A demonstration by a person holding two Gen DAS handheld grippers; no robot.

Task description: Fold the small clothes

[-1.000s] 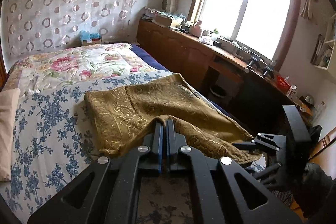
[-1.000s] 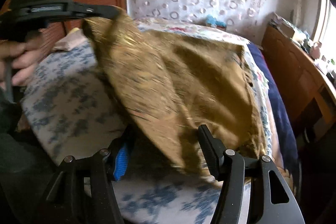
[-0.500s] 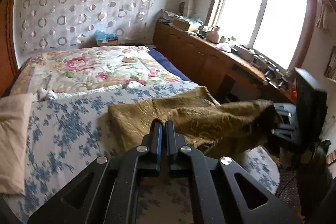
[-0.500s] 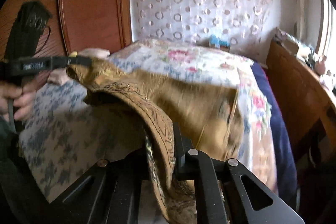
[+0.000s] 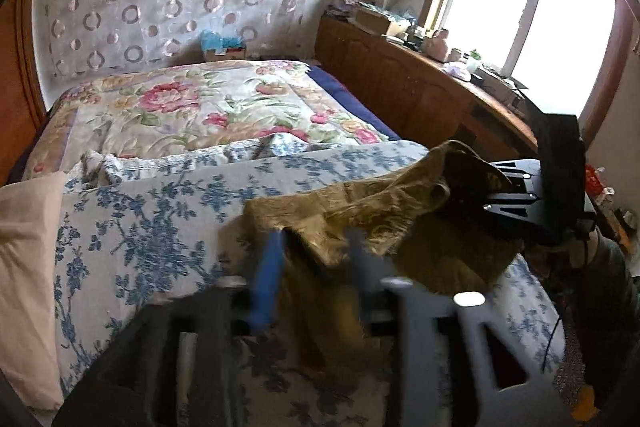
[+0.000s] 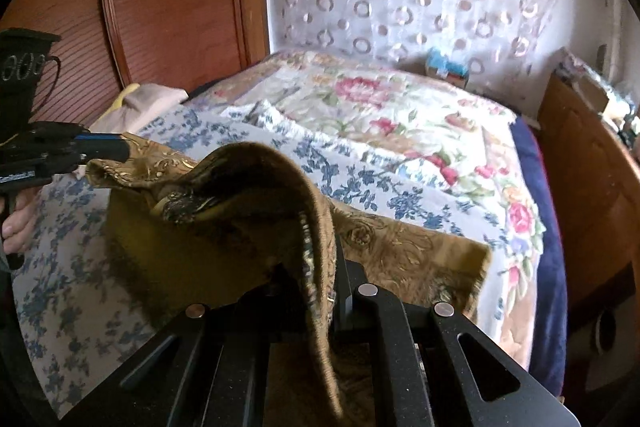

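Observation:
A gold-brown patterned cloth (image 5: 372, 211) lies bunched on the blue-flowered bedspread (image 5: 160, 227). In the left wrist view my left gripper (image 5: 316, 255) is blurred, its fingers spread apart with the cloth's near edge between them. My right gripper (image 5: 508, 187) shows at the right there, holding the cloth's far corner up. In the right wrist view my right gripper (image 6: 320, 291) is shut on a fold of the cloth (image 6: 256, 187), which arches over the fingers. My left gripper (image 6: 100, 147) is at the left, at the cloth's other corner.
A rose-patterned quilt (image 5: 192, 111) covers the far half of the bed. A beige pillow (image 5: 24, 267) lies at the left edge. A wooden cabinet (image 5: 420, 95) with clutter runs along the right under the window. A wooden headboard (image 6: 168, 7) stands behind.
My left gripper has opened from shut and is moving. My right gripper stays shut on the cloth and has carried its corner up and toward the left one, bunching the cloth.

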